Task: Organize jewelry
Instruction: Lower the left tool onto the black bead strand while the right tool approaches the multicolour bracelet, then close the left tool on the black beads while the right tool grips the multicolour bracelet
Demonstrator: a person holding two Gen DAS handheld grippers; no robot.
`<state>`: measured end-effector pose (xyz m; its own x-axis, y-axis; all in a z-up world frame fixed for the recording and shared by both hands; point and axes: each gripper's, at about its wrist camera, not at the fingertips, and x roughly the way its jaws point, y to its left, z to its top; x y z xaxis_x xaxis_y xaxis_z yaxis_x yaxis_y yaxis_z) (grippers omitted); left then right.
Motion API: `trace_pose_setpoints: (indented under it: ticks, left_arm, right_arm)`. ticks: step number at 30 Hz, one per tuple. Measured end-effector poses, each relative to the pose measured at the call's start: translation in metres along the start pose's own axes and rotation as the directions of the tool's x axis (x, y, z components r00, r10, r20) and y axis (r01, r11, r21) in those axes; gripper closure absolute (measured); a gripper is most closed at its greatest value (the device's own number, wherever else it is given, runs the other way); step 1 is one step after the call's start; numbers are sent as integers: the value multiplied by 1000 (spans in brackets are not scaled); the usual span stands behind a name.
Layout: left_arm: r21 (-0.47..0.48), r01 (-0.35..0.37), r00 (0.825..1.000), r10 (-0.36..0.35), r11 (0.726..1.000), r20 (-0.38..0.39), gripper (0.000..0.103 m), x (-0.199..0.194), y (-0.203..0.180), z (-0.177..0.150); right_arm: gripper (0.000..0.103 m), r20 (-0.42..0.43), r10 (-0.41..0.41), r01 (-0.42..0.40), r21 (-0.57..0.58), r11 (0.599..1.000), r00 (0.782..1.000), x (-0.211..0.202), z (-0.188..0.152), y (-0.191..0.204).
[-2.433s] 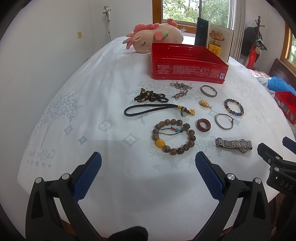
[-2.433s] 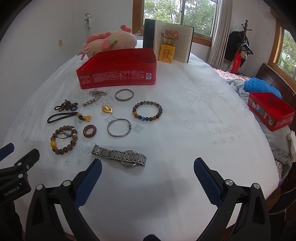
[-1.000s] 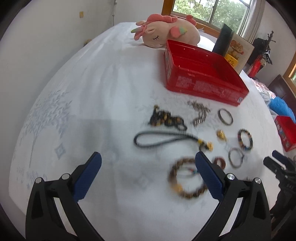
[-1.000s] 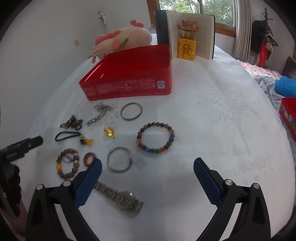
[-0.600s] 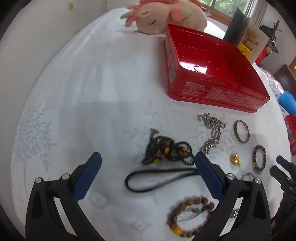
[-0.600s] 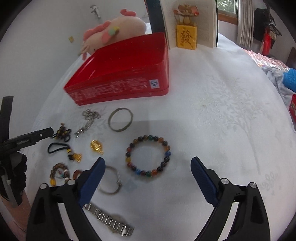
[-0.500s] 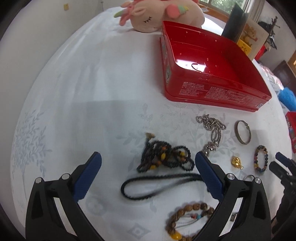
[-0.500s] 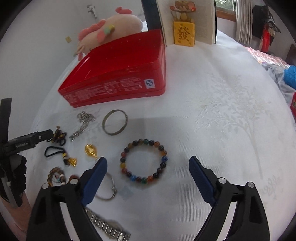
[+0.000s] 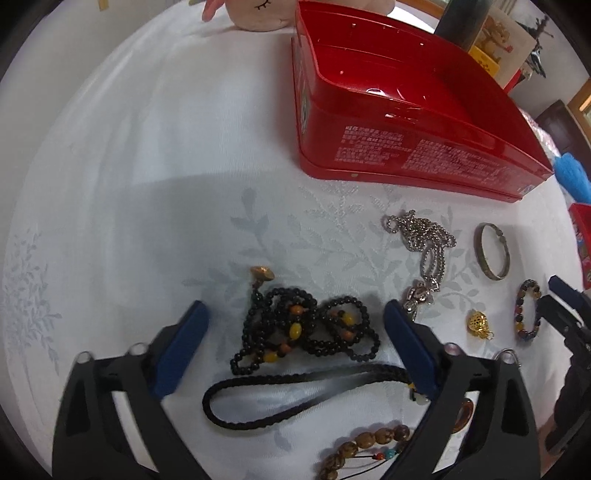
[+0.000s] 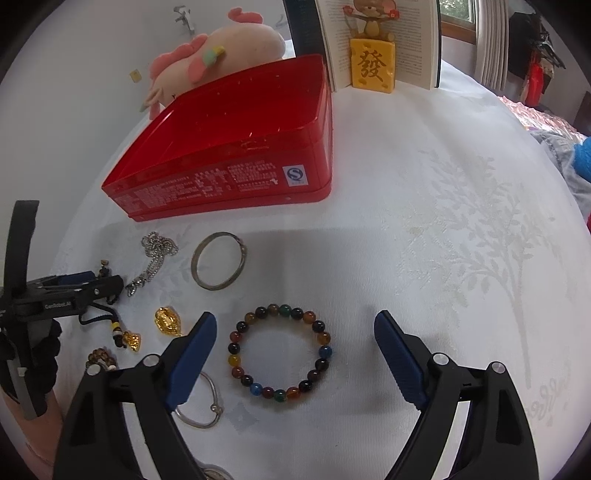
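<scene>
Left wrist view: the left gripper (image 9: 295,328) points steeply down at a white patterned tablecloth (image 9: 147,184), its blue-padded jaws wide but closing, with a tangled black bead necklace (image 9: 303,332) lying between them; the pads do not touch it. Just near of the necklace lies a black braided cord (image 9: 295,391), and at the bottom edge a brown wooden bead bracelet (image 9: 369,443). To the right lie a silver chain (image 9: 424,243), a plain metal bangle (image 9: 493,254), a gold charm (image 9: 479,324) and a multicoloured bead bracelet (image 9: 528,314). An open red box (image 9: 406,147) stands farther away, with a pink plush toy (image 9: 258,14) beyond it.

Right wrist view: the right gripper (image 10: 295,354) hangs with its jaws spread wide on either side of the multicoloured bead bracelet (image 10: 280,354), which lies flat on the cloth, clear of both pads. A thin silver bangle (image 10: 203,410) lies partly under the left finger. Farther off are the metal bangle (image 10: 219,260), the silver chain (image 10: 155,254) and the gold charm (image 10: 168,321). The red box (image 10: 229,177) stands beyond, and behind it an open book (image 10: 417,40) with a yellow block figurine (image 10: 373,66). The left gripper (image 10: 74,288) shows at the left edge.
</scene>
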<state>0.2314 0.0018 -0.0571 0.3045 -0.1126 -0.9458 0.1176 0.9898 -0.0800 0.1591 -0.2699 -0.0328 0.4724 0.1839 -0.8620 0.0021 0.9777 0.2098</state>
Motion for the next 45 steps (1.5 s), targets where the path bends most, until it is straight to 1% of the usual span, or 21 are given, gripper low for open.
trace_pose_setpoints:
  ticks: [2,3,5,6,8,10,11,13,15,17,19,23,26,29,31,32,34,35,36,39,45]
  left_arm:
    - [2,4,1000,-4,1000,6,34,-1,-2,2]
    - [1,12,1000,-12,1000,6,36,-2,-4,2]
    - [3,16,1000,-16,1000,7,46,-3,-5,3]
    - [4,11,1000,-11,1000,10,48,-2,-5,4]
    - [2,10,1000,-10,1000,14,56,-2,-9,5]
    - [-9,11,1000,-11,1000,18,62,-4,-11,3]
    - [-17,16,1000,-16,1000,21,63,-4,-10,-1]
    - [-29,22,1000,-21,999,23,66,-2,-7,1]
    - [-38,28,999,-27,999,27,68,-2,-4,1]
    - [-31,35,999,-34,999,28,68,-1,-3,1]
    - [-20,40,999,-40,999,24,64,0,-3,-2]
    - [-6,42,999,-42,999,19,62,-1,-6,-6]
    - [2,42,999,-42,999,18,62,-6,-6,-11]
    - [-1,37,999,-37,999,26,68,-7,-7,-13]
    - [-12,44,999,-44,999,30,72,-8,-7,-16]
    - [-17,48,998,-48,999,33,75,-9,-7,-16]
    - [-20,69,997,-68,997,41,80,-11,-8,-18]
    - [-24,84,996,-83,996,43,85,-12,-7,-18]
    - [-33,102,994,-100,994,41,95,-12,-5,-19]
    - [-52,147,988,-145,988,44,95,-16,1,-20]
    - [-50,162,985,-158,986,69,95,-23,4,-20]
  right_arm:
    - [16,0,-2,2,1,1000,1000,1,0,0]
    - [16,0,-4,4,1,1000,1000,2,1,-1]
    - [18,-1,-5,5,-3,1000,1000,2,1,-1]
    - [19,-1,-5,5,-7,1000,1000,2,2,-1]
    - [22,-1,-7,7,-13,1000,1000,1,2,-1]
    - [29,-3,-8,8,-19,1000,1000,0,3,-2]
    - [31,-4,-11,11,-19,1000,1000,-1,4,-3]
    - [42,-9,-24,24,-18,1000,1000,-1,4,-6]
    - [48,-25,-24,24,-22,999,999,1,3,-8]
    - [50,-44,-10,9,-35,999,999,2,1,-9]
    - [51,-60,-6,2,-55,999,998,3,-1,-8]
    - [55,-72,-33,26,-99,995,997,6,-2,-4]
    - [63,-71,-49,37,-166,985,996,10,-6,6]
    - [78,-58,-55,42,-208,977,997,12,-8,12]
    - [91,-59,-38,25,-209,978,998,12,-7,12]
    - [94,-60,-30,17,-207,978,998,12,-7,11]
    - [95,-57,-21,9,-205,979,998,10,-8,9]
    - [95,-56,-17,5,-202,979,998,10,-8,8]
    - [96,-55,-7,-4,-194,981,998,8,-9,7]
    - [96,-46,30,-37,-170,985,999,2,-11,5]
    - [96,-17,65,-67,-146,987,998,-14,-15,0]
